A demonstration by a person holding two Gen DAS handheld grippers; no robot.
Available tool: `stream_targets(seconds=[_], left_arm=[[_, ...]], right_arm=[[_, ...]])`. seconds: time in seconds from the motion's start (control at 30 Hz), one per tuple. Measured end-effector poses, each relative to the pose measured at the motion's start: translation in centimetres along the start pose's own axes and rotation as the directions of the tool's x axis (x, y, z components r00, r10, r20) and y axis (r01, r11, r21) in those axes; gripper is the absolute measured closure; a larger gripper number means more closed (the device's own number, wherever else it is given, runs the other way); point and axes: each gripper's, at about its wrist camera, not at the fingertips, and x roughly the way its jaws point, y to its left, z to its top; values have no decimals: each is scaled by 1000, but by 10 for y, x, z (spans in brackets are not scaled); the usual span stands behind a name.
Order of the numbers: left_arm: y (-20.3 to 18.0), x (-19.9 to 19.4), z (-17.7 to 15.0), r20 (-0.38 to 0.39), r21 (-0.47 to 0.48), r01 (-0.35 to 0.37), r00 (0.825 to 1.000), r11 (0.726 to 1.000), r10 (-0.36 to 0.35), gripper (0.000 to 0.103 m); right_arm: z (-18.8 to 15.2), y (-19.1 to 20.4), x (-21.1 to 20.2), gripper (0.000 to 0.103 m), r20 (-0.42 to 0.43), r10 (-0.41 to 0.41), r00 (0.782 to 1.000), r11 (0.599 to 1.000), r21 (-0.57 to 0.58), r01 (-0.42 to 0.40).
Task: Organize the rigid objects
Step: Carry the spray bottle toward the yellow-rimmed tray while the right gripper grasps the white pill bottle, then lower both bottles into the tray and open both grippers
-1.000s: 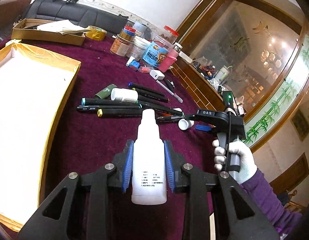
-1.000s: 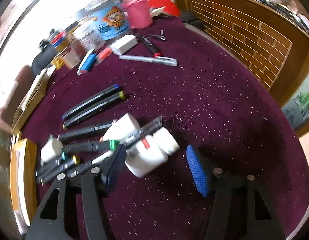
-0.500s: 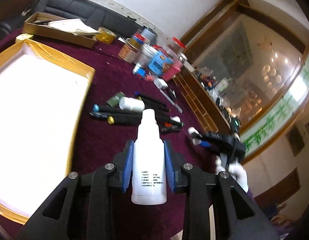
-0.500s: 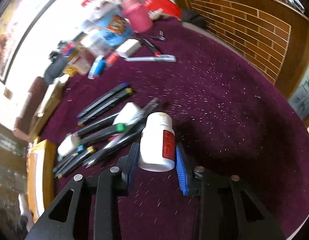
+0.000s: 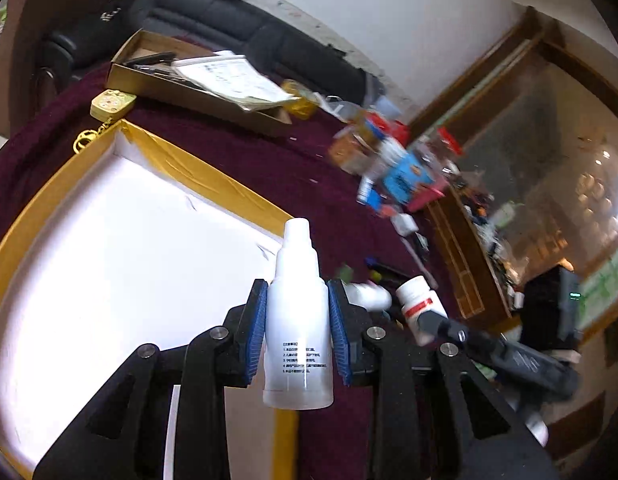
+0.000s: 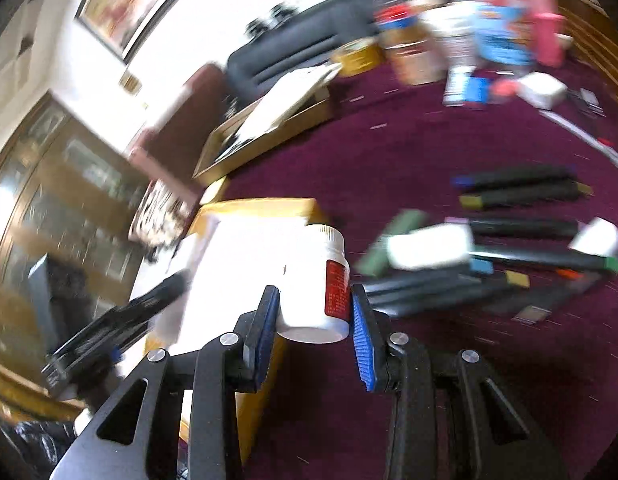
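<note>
The white dropper bottle (image 5: 297, 332) sits clamped between the blue pads of the left gripper (image 5: 297, 334), nozzle pointing up toward 12 o'clock, small black print on its lower half. It hangs over the near corner of the yellow-rimmed tray (image 5: 213, 178), which has a plain white floor with nothing lying on it that I can make out.

The right gripper (image 6: 313, 312) is squeezed onto the white pill bottle (image 6: 315, 280) (red label down one side, ribbed white cap up top). From the left camera that bottle shows at about 3 o'clock of the dropper bottle, just beside it. In the right view the tray's corner sits right behind the pill bottle, around 10 o'clock.

Further out at 3 o'clock in the right view, the markers (image 6: 521, 188) lie in a loose row on the maroon tablecloth (image 6: 409, 152), with a small white bottle (image 6: 429, 246) lying across them. Toward 12 o'clock in the left view there's a cardboard box (image 5: 197, 92) holding papers and some dark items, too blurry to name. A cluster of jars and tins (image 5: 393, 164) stands at 1 o'clock, smeared by motion.
</note>
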Motion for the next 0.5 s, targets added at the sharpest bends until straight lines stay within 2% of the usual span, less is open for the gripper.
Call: stream_targets(seconds=[0.13, 0.2, 0.3, 0.4, 0.5], left_arm=[[26, 32, 7, -34, -70, -17, 999, 997, 15, 76], [38, 42, 5, -45, -99, -13, 999, 995, 8, 76], [59, 52, 1, -55, -179, 27, 998, 983, -38, 77], [70, 56, -3, -43, -219, 24, 999, 975, -34, 78], [77, 61, -5, -44, -271, 61, 996, 961, -76, 75]], right_arm=[[14, 43, 60, 72, -41, -69, 997, 996, -65, 67], [17, 53, 77, 72, -50, -114, 992, 990, -84, 109], [20, 58, 100, 72, -78, -161, 984, 983, -97, 153], [24, 58, 116, 72, -85, -187, 979, 979, -101, 178], [27, 56, 120, 71, -61, -212, 975, 973, -106, 204]])
